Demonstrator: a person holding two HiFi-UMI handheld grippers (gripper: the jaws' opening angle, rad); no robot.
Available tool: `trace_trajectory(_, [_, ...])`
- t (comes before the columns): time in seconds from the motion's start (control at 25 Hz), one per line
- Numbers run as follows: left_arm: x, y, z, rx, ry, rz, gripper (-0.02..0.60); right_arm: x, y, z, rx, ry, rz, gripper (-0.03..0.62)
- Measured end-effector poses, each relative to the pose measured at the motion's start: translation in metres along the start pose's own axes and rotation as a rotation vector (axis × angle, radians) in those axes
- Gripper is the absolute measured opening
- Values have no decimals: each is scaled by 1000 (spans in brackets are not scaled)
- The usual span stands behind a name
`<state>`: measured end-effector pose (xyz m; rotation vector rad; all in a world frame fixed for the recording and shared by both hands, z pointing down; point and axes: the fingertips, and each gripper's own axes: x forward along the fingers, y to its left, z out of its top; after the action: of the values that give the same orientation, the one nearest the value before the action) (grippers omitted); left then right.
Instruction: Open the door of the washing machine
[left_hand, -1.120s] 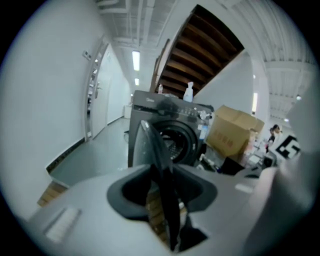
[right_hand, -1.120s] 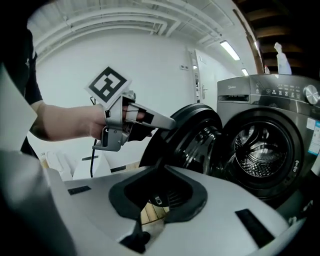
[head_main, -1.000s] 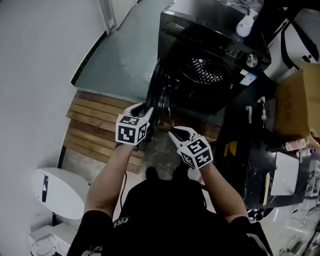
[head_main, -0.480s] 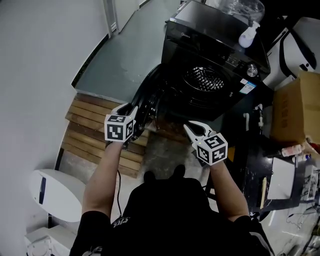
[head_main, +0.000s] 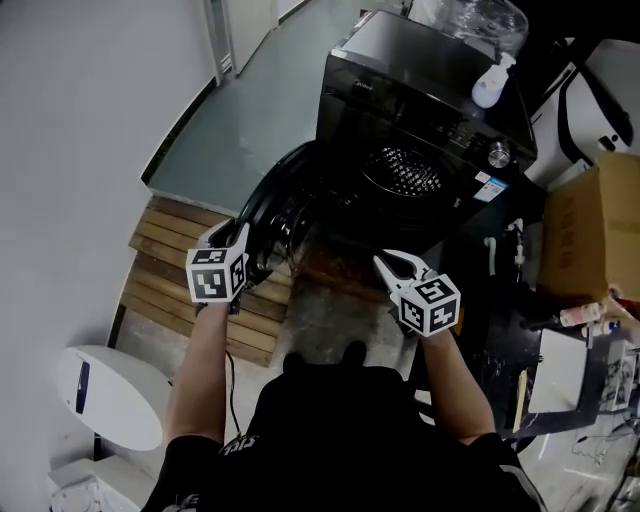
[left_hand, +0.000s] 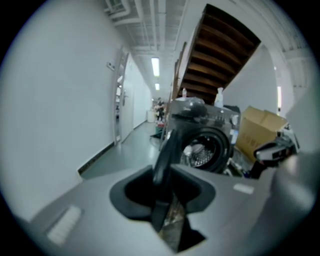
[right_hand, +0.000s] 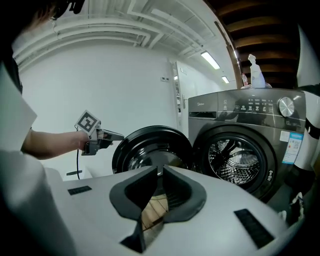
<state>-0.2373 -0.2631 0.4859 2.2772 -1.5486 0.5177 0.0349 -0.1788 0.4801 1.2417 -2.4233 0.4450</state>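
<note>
The black front-loading washing machine (head_main: 425, 95) stands on a dull grey-green floor (head_main: 240, 120) in a corridor-like room. A plain white wall (head_main: 80, 120) runs along the machine's left. In front of the machine and to its left lies a wooden slatted platform (head_main: 160, 245), and beyond that, further from the machine, sits a rounded white appliance (head_main: 110, 395). A white pump bottle (head_main: 490, 78) stands on the machine's top, and a cardboard box (head_main: 590, 215) sits to the machine's right. The dark underside of a staircase (left_hand: 220, 55) rises above the machine.

The round door (head_main: 275, 215) is swung open to the machine's left on its hinge, leaving the perforated steel drum (head_main: 405, 170) bare.

The left gripper (head_main: 242, 235) is at the door's outer edge, away from the machine's front. Its jaws have just been closing and stand about half apart, with the door's dark rim running edge-on between them and the pads clamped against it on both sides.

The right gripper (head_main: 388, 262) hangs in front of the machine, below the drum opening and apart from the door. Its jaws have just been closing and are drawn nearly together, with only a thin slit at the tips. Nothing is between them.
</note>
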Motion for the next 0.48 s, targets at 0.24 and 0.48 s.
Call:
trace_trajectory(0.24, [-6,-22,24,45,-50,30,117,-21,-43,2,42,-34,-33,26])
trace_trajectory(0.48, [5,-80,75,30,-157,-35,107,-40,-84,13,48,-69,-50,20])
